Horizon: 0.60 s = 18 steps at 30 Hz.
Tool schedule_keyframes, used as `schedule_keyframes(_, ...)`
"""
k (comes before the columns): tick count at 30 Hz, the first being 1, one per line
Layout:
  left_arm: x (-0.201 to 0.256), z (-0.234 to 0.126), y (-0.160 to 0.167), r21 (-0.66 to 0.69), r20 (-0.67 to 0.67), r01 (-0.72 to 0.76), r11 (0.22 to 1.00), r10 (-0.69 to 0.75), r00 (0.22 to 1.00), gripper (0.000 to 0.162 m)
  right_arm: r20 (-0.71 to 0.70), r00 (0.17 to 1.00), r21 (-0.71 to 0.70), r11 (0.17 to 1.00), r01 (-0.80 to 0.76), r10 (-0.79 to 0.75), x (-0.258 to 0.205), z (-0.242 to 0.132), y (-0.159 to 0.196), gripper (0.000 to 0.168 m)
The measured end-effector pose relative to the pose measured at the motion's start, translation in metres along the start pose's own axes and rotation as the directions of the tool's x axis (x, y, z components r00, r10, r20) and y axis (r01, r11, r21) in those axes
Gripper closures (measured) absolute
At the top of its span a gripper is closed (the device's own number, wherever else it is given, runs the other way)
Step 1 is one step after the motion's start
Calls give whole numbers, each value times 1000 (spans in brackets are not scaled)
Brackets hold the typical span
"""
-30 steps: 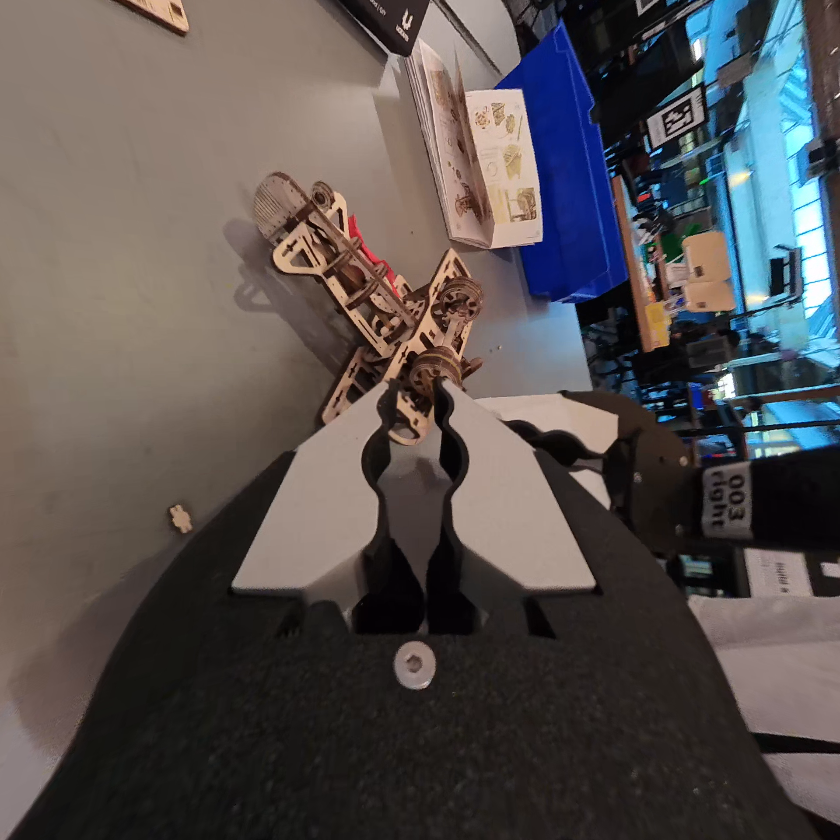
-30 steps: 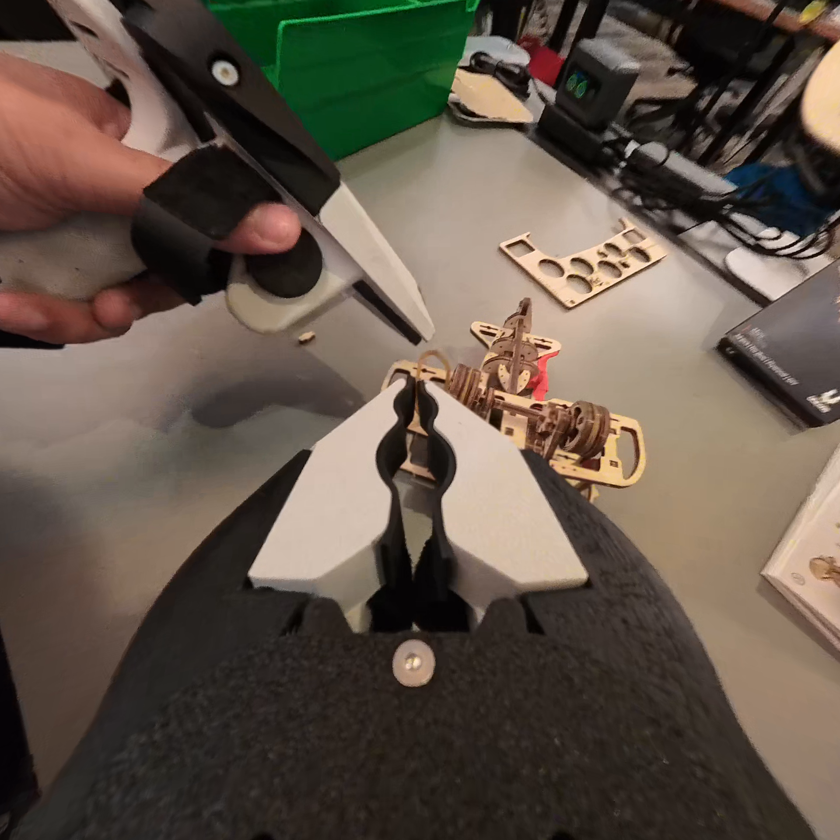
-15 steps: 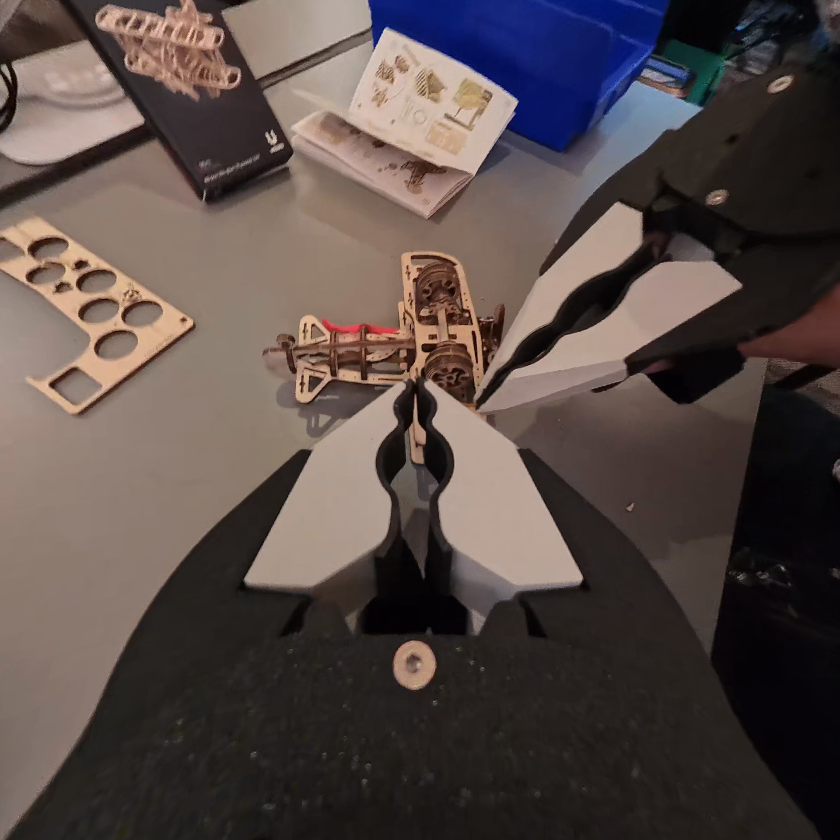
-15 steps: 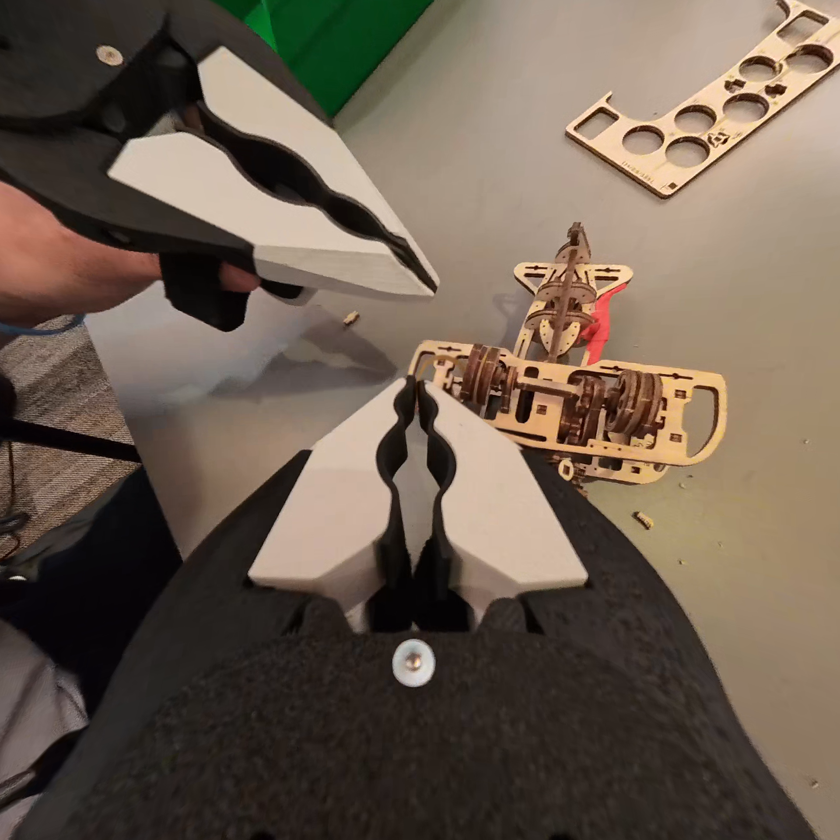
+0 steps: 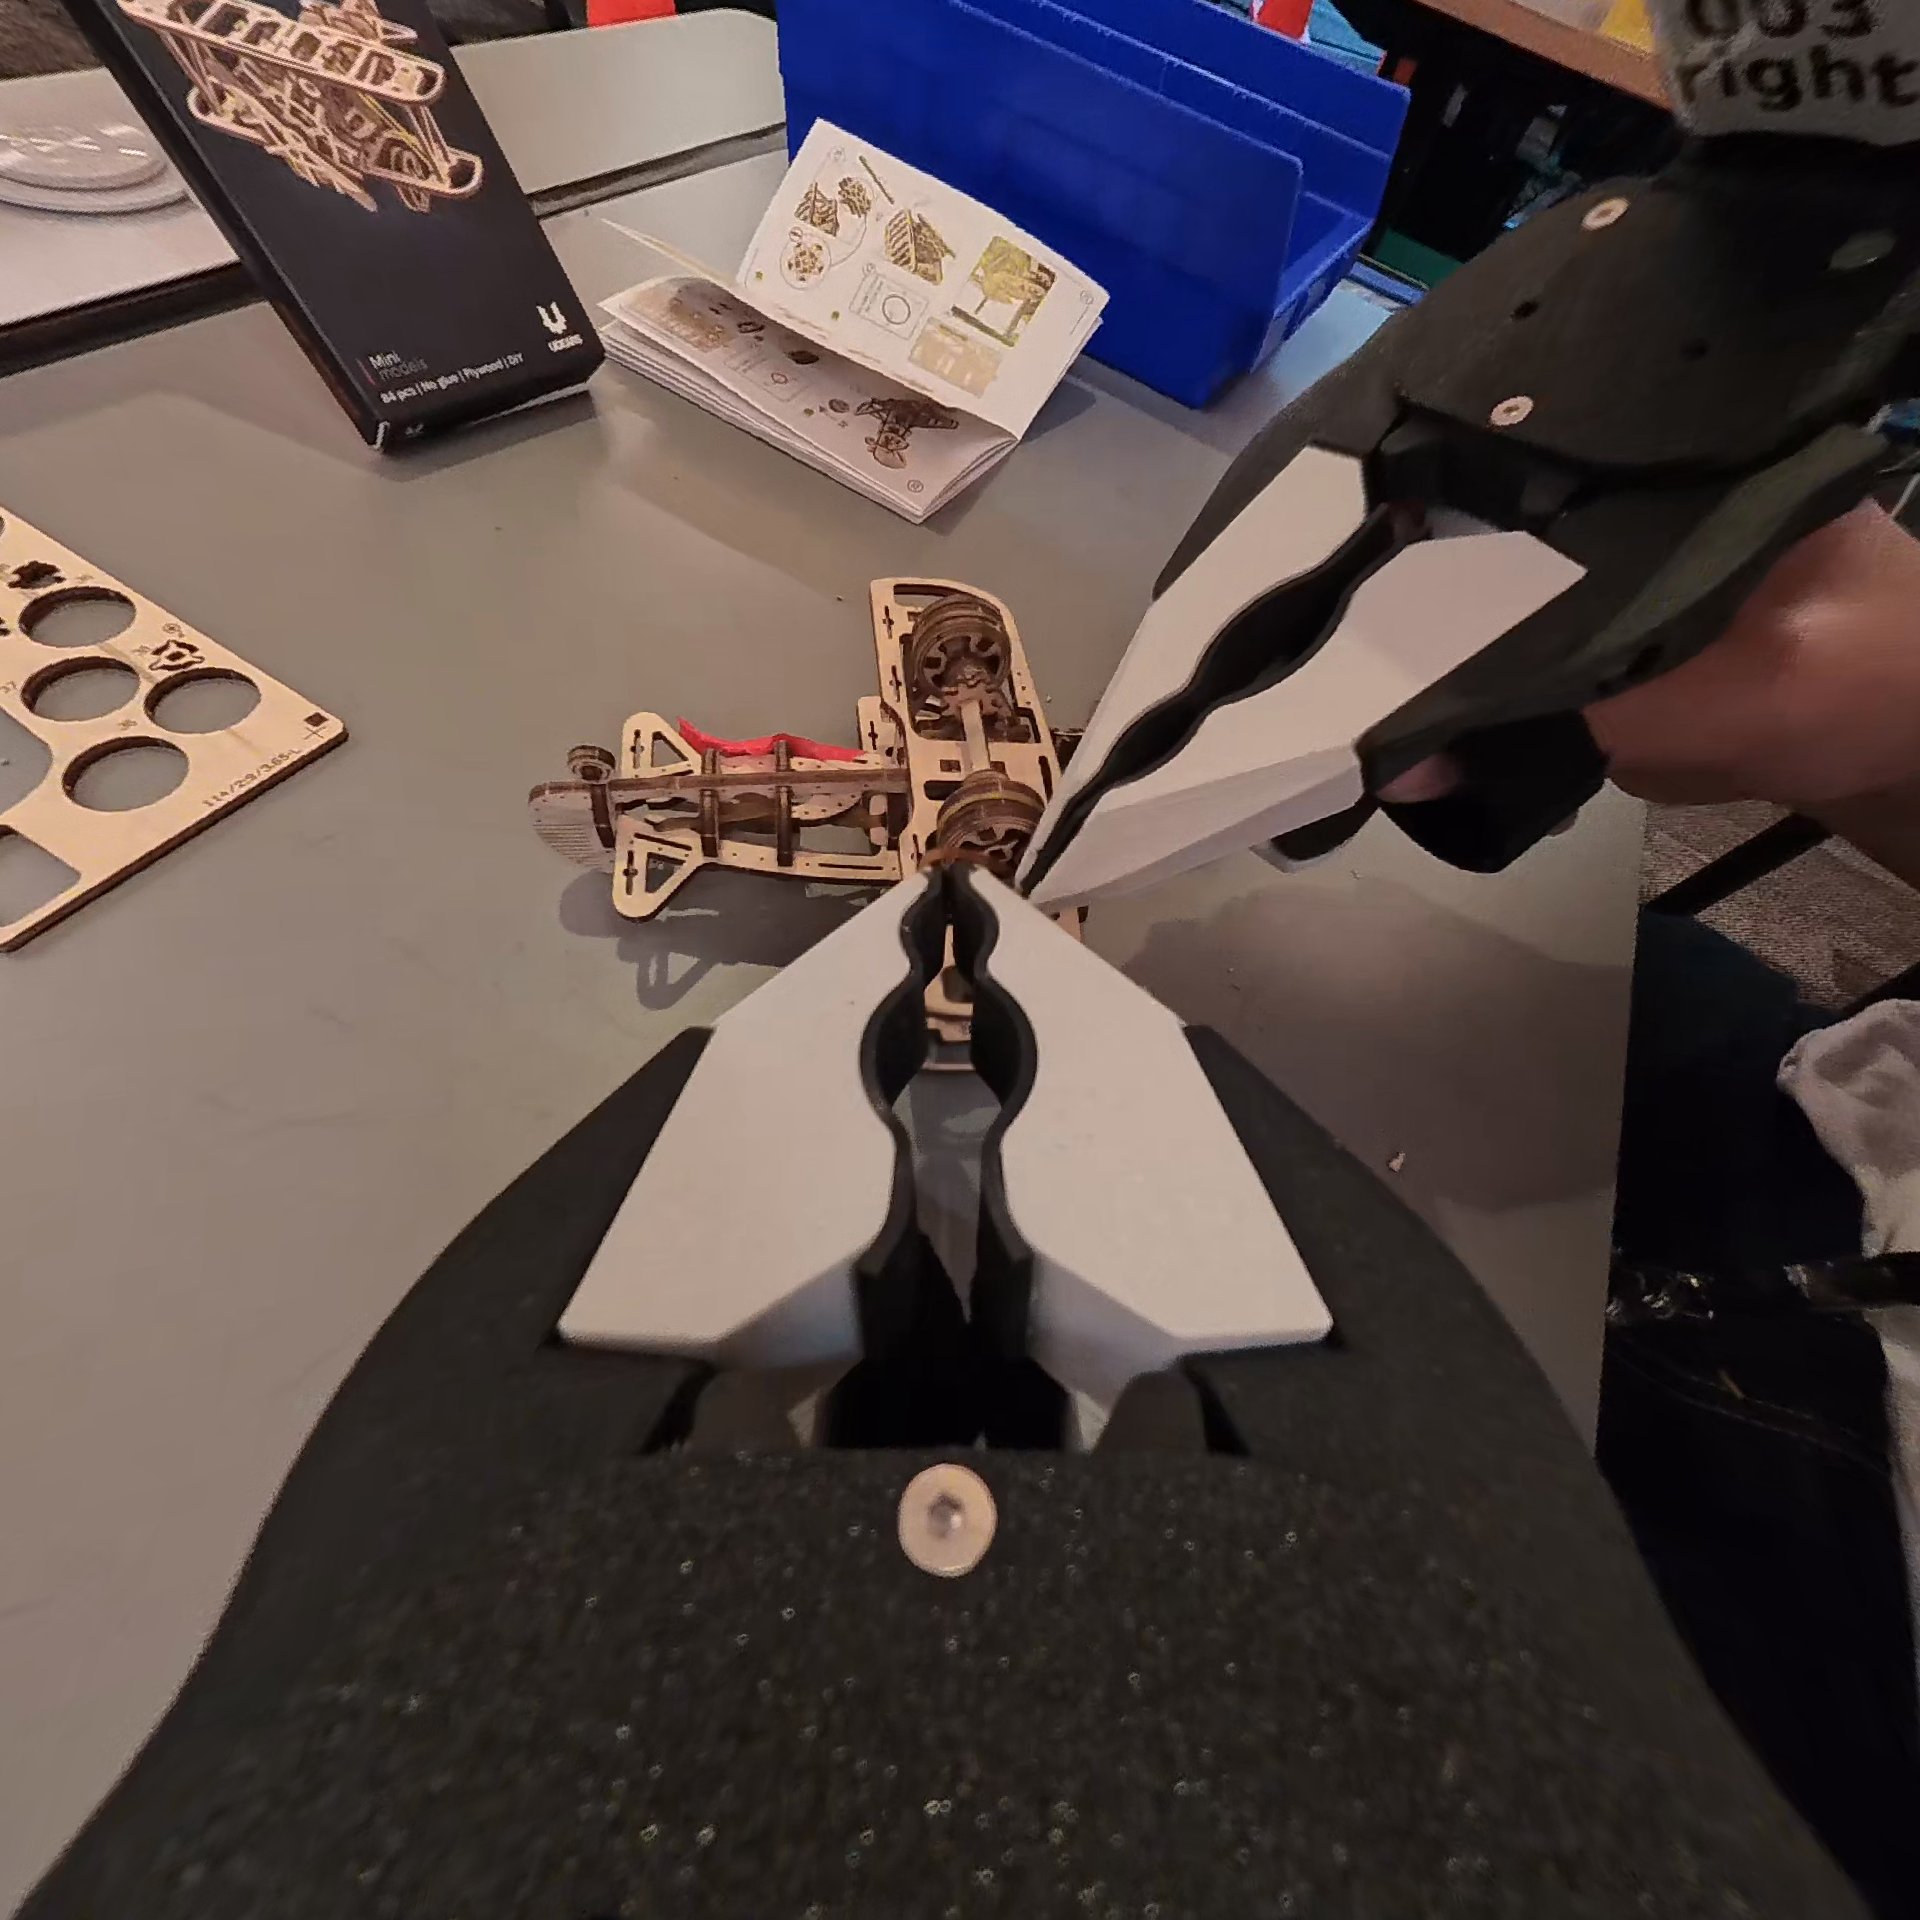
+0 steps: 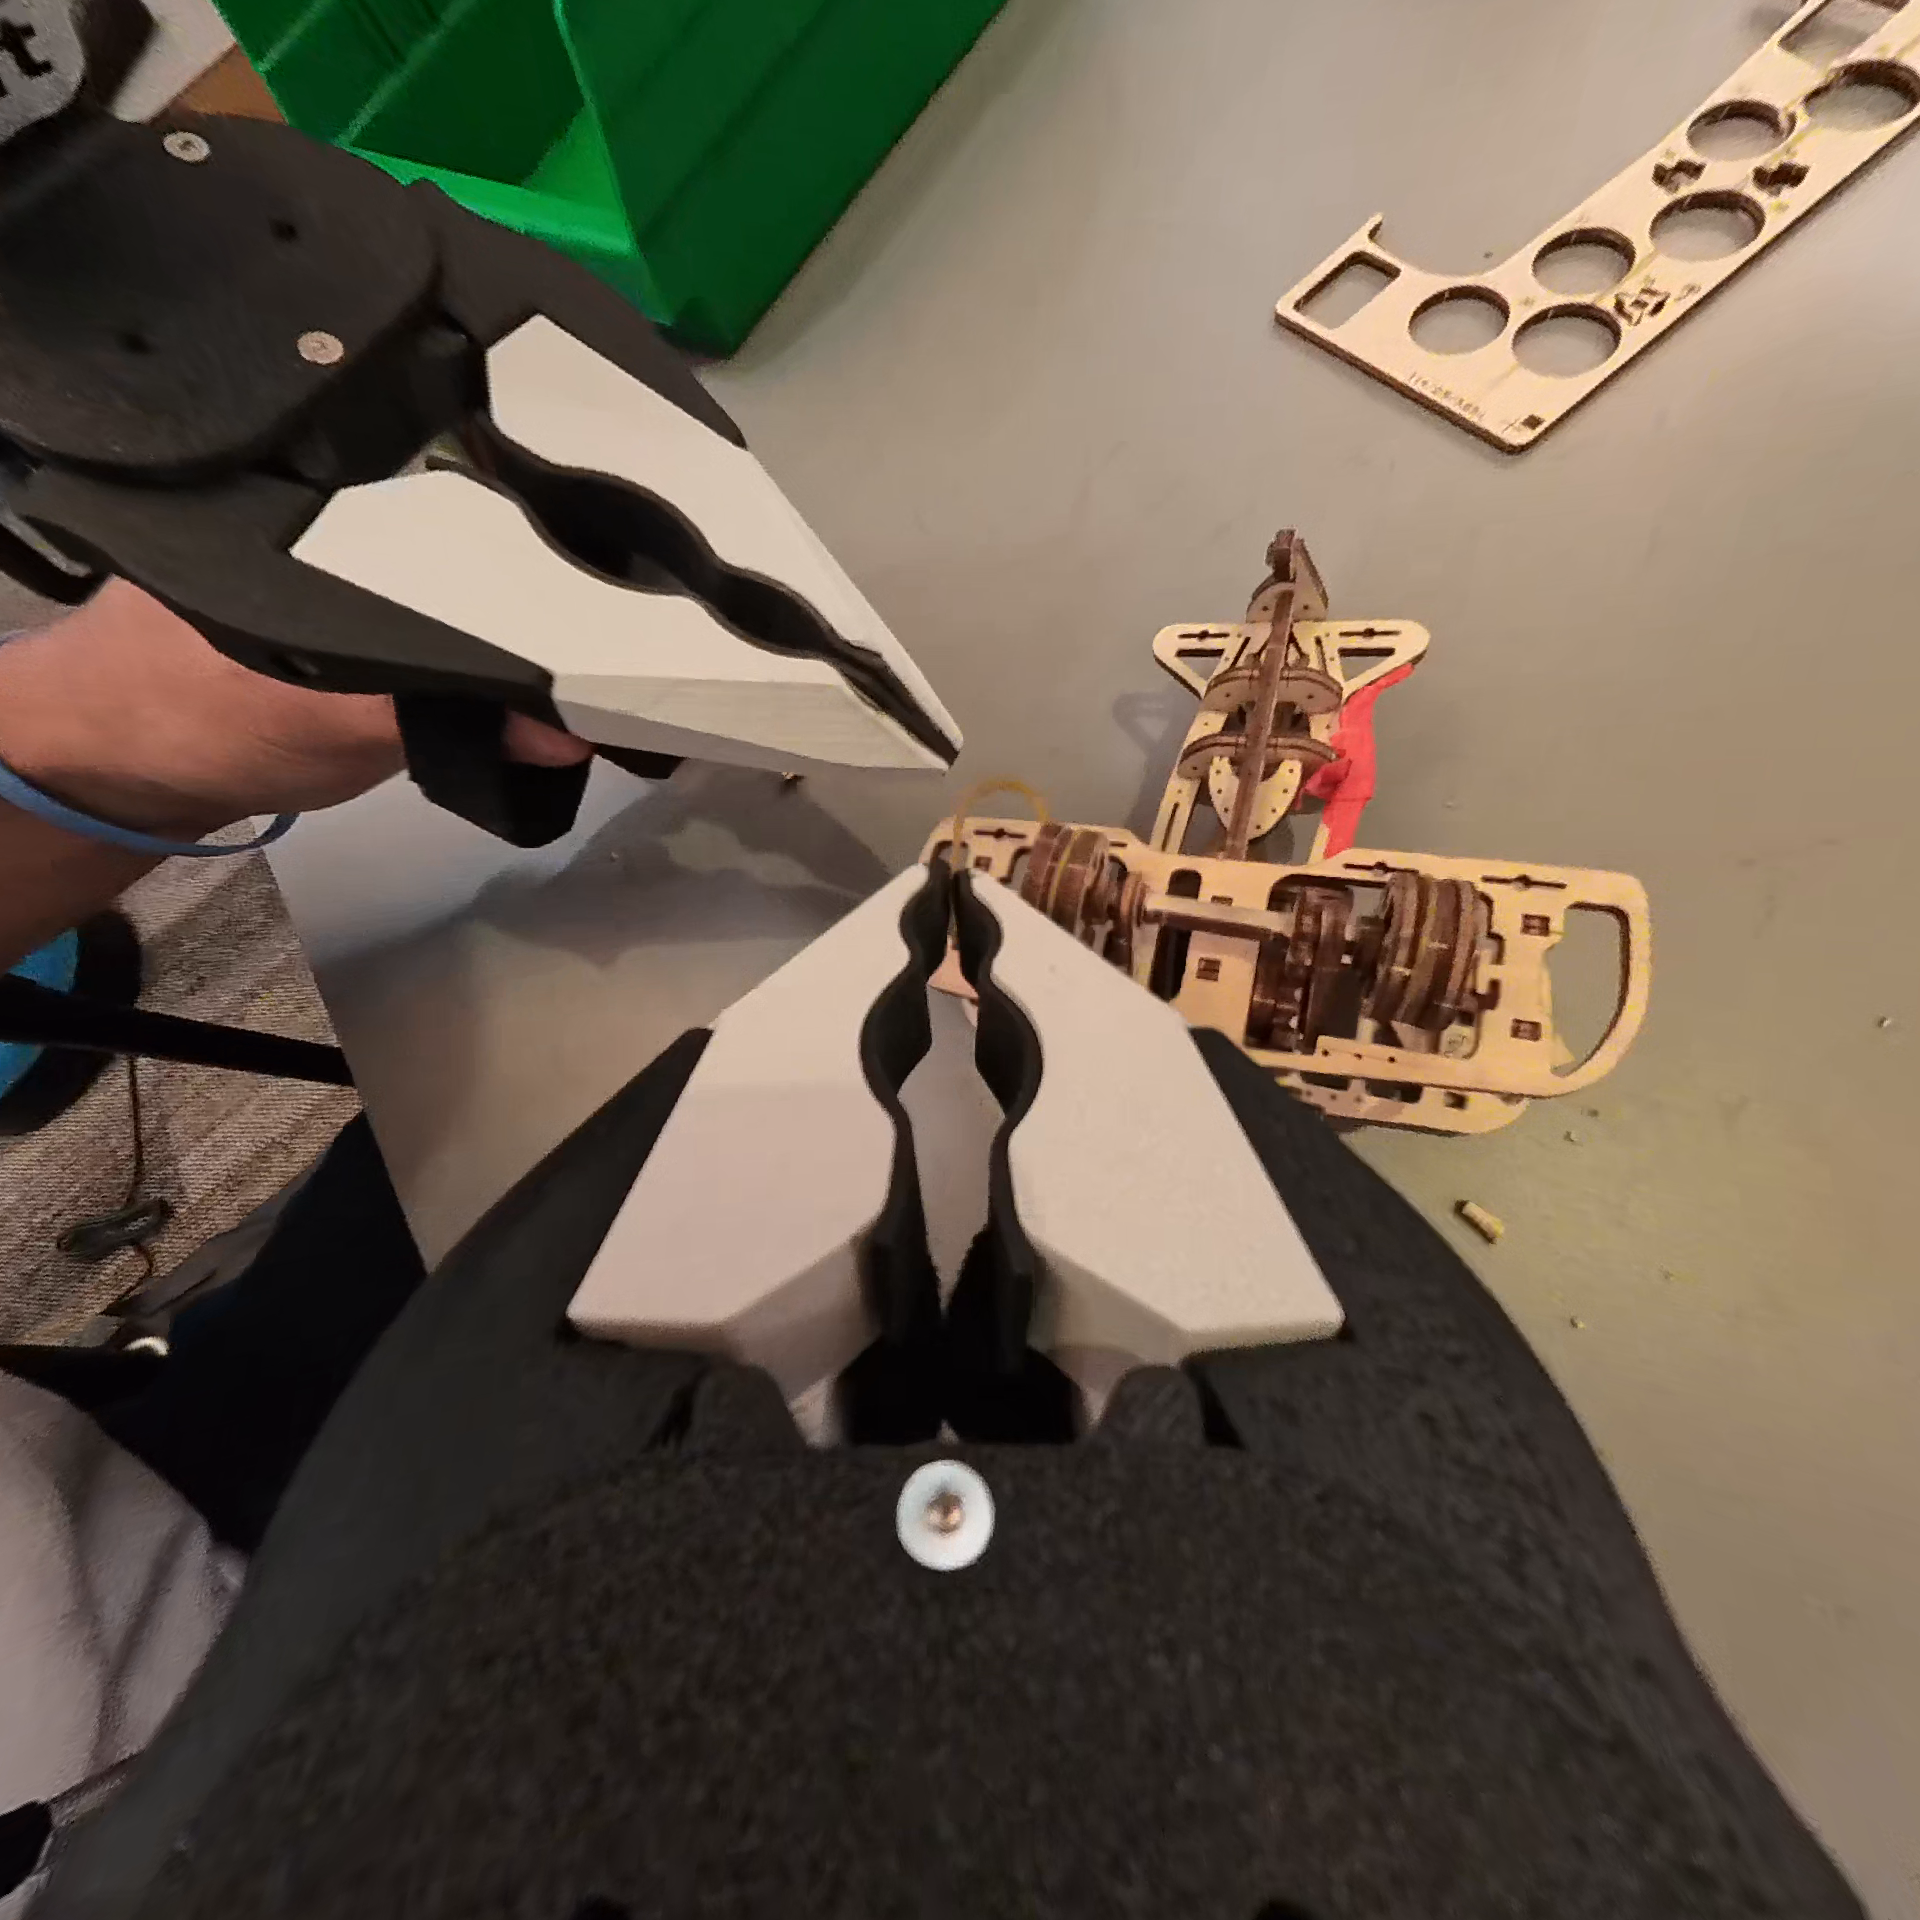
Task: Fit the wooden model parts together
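Observation:
The wooden biplane model point(image 5: 790, 810) lies on the grey table point(image 5: 312, 1039), with a red strip along its body and a thin rubber band point(image 6: 1000, 798) looped at the near wing end. My right gripper point(image 6: 951, 885) is shut with its tips on that wing end of the model point(image 6: 1351, 956). It also shows in the left wrist view point(image 5: 1029, 883), coming in from the right. My left gripper point(image 5: 951, 878) is shut, its tips right at the same wing end. In the right wrist view it point(image 6: 943, 750) hovers just above the model. I cannot tell whether it pinches the band.
A punched-out plywood sheet point(image 5: 125, 717) lies at the left. The black model box point(image 5: 343, 208) and an open instruction booklet point(image 5: 873, 332) lie behind the model. A blue bin point(image 5: 1091, 177) stands at the back, a green bin point(image 6: 623, 135) by the table edge. Small wood scraps point(image 6: 1477, 1221) lie near the model. Less than 4 cm separates the two grippers' tips.
My left gripper, slightly open around a model part a second ago, is now shut and has swung round to face the model from the front. My right gripper stays at the wing end.

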<state>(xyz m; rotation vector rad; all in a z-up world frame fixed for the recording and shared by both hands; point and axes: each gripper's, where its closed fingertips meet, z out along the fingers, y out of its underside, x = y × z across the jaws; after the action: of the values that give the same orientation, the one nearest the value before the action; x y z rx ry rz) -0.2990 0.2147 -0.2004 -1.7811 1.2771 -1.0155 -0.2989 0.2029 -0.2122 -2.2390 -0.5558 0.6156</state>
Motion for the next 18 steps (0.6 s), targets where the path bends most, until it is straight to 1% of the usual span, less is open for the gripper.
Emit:
schedule_keyframes(2,1,1,0,0,0,-11,1000,11,1000,162,53,998,-4,999,-35,35,-5,0,2,168)
schedule_keyframes(5,2,2,1,-4,1,-23,1000,23,1000,162,142,985,28,995,-101,96,-16,-3,-4,168)
schedule_keyframes(8,2,2,2,-6,-7,-10,1000,10,1000,162,126,988,9,996,-91,89,-11,0,0,168)
schedule_keyframes(10,2,3,2,0,-8,-6,1000,6,1000,162,136,985,5,994,-110,109,-10,0,0,168)
schedule_keyframes(14,3,7,7,-20,-23,8,1000,-9,1000,162,19,1000,-36,999,-2,2,-1,1,7,168)
schedule_keyframes(18,7,13,11,-40,-28,-5,999,4,1000,162,-76,993,-71,994,85,-90,5,3,14,168)
